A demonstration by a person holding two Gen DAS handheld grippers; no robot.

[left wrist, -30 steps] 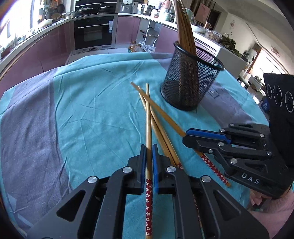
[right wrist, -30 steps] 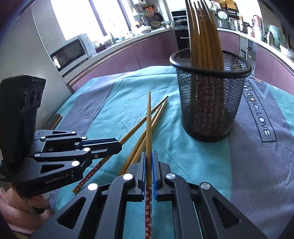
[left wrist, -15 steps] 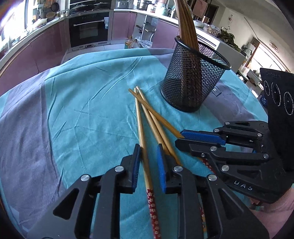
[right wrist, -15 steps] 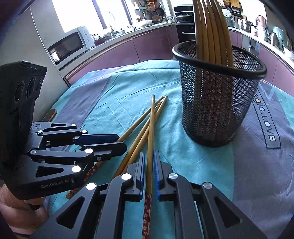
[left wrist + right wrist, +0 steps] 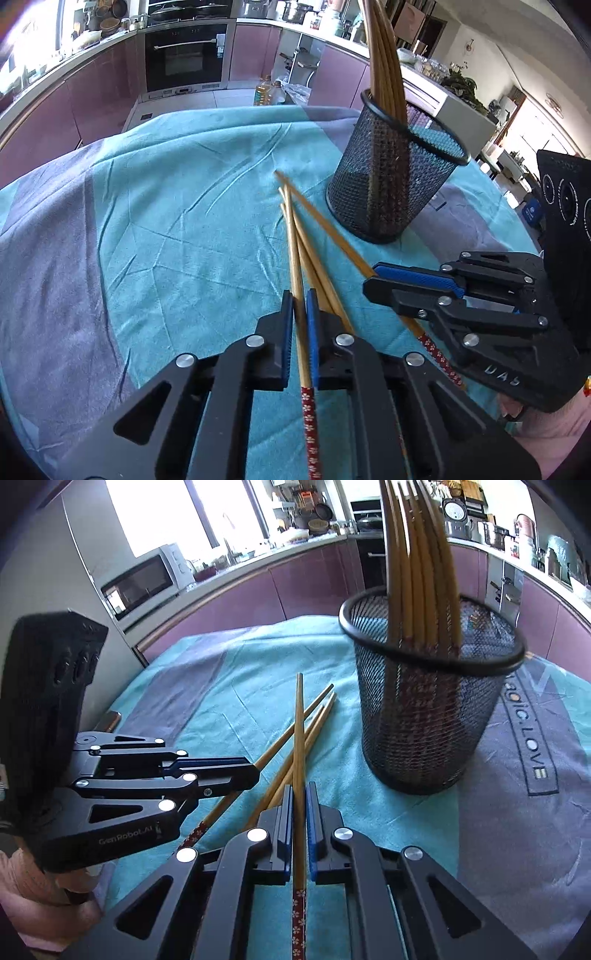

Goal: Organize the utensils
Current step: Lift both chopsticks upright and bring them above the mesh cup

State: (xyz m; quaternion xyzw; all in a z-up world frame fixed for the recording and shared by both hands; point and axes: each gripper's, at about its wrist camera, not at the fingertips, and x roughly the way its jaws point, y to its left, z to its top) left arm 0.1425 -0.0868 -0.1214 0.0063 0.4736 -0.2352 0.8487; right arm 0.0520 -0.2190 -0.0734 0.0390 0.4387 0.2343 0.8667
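Each gripper pinches one bamboo chopstick with a red flowered end. In the left wrist view my left gripper [image 5: 300, 295] is closing its blue pads on a chopstick [image 5: 291, 240] that points ahead over the cloth. My right gripper [image 5: 373, 282] sits to its right, gripping a second chopstick [image 5: 325, 225]. In the right wrist view my right gripper [image 5: 300, 792] is closing on that chopstick [image 5: 299, 720], and my left gripper [image 5: 253, 771] is at the left. Two more loose chopsticks [image 5: 319, 720] lie crossed beneath. A black mesh cup [image 5: 424, 731] stands upright ahead, holding several chopsticks [image 5: 417, 572].
A teal tablecloth [image 5: 166, 221] with grey bands [image 5: 48, 240] covers the round table. Beyond the far edge are purple kitchen cabinets, an oven [image 5: 183, 55] and a microwave [image 5: 144, 579]. A hand [image 5: 44, 886] holds the left gripper.
Half a second ago my left jaws stood apart around the chopstick; now they are shut on it again. The right gripper kept its chopstick. Both views shifted slightly.
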